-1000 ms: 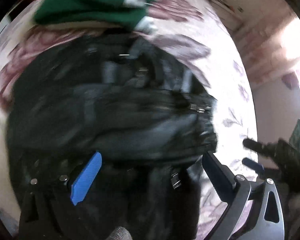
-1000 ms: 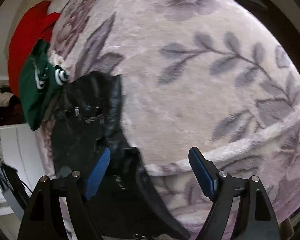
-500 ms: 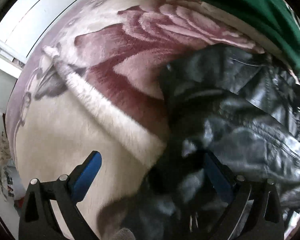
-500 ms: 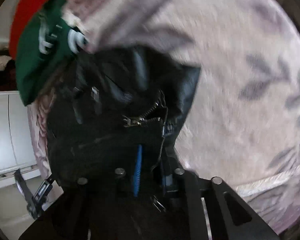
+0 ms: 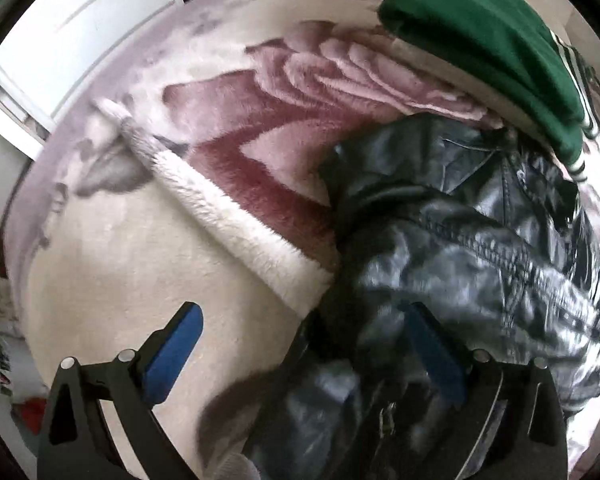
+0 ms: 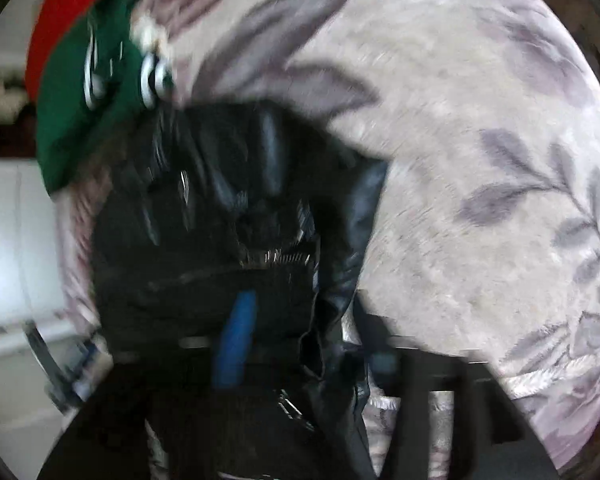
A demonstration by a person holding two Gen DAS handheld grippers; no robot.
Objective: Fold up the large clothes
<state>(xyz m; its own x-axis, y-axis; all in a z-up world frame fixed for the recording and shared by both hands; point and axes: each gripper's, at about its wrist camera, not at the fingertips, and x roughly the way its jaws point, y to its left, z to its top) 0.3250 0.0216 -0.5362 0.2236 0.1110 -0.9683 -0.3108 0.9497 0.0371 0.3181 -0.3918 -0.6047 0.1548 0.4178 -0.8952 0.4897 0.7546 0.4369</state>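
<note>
Between and to the right of the left gripper's (image 5: 300, 356) spread fingers, the edge of the black jacket (image 5: 480, 240) is seen; the left finger stands over bare blanket (image 5: 112, 272), the right finger is over or against the leather, and nothing is pinched. From that gripper the jacket runs ahead and rightward, its stitched seam slanting away to the far right, where a green garment (image 5: 488, 52) lies beyond it, just touching or overlapping its far end.

Further right, the right gripper (image 6: 300, 340) is shown closed down on the jacket (image 6: 240, 220): a fold near the zipper (image 6: 276, 258) is clamped, with one blue pad showing through the blur and the other hidden by leather. From this gripper the bulk lies straight ahead and leftward, with open blanket (image 6: 480, 160) to its right.

The right gripper is judged the nearer, already holding; the left would have to shift rightward onto the edge before a fold can be carried across.
</note>
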